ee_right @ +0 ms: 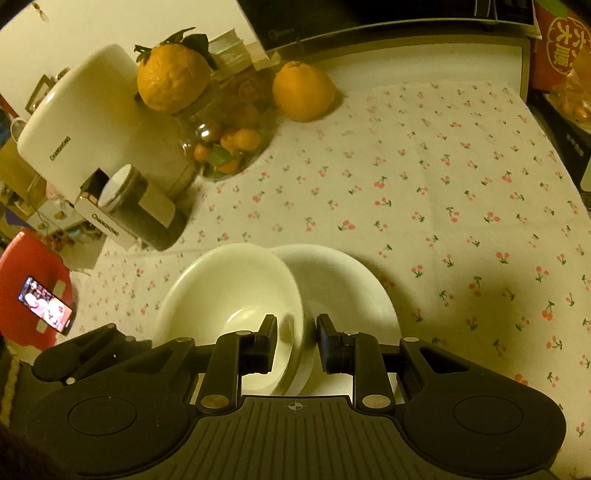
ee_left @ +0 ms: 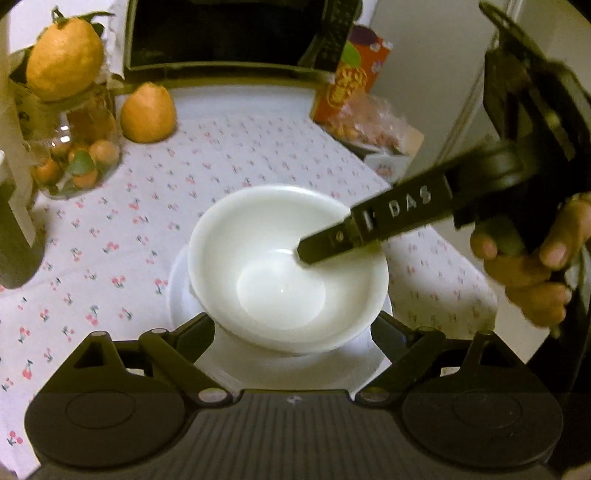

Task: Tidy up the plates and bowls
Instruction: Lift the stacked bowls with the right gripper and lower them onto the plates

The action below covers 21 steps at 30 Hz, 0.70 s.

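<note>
A white bowl sits tilted on a white plate on the cherry-print tablecloth. My right gripper is shut on the bowl's near rim, one pad inside and one outside. In the left wrist view its inner finger reaches into the bowl from the right, with a person's hand on the handle. A second white dish lies just behind and under the held bowl. My left gripper is open, its fingers spread wide on either side of the bowl's near edge without touching it.
A large orange lies at the back, and another tops a glass jar of small fruit. A white appliance stands at the left and a dark box at the back. Red snack packs sit at the back right. A red stool holds a phone.
</note>
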Motion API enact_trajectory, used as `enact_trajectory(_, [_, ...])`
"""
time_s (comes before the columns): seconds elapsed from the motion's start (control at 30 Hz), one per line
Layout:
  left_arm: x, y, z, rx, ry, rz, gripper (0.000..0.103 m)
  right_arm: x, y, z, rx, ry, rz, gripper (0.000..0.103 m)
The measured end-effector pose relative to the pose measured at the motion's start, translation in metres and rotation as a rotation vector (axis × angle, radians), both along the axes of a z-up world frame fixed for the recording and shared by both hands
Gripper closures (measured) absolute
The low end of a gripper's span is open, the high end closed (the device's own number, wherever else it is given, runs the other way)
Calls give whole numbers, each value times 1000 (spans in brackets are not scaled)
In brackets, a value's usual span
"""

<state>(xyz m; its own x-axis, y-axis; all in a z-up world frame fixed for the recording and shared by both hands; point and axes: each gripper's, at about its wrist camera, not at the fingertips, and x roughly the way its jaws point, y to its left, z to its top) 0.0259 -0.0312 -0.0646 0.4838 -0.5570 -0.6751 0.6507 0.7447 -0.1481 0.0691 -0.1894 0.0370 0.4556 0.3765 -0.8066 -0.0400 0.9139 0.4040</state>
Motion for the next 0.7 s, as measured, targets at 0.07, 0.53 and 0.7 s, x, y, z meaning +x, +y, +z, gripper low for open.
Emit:
enact_trajectory(0.07, [-1, -2, -4, 18, 3, -10, 14, -1, 0, -2, -8, 3, 5, 80])
enact_trajectory(0.53, [2, -6, -10, 48, -15, -10, 16, 1, 3, -14, -50, 12, 11, 80])
enact_trajectory(0.7, [1, -7, -10, 47, -15, -12, 16, 0, 2, -11, -60, 0, 11, 80])
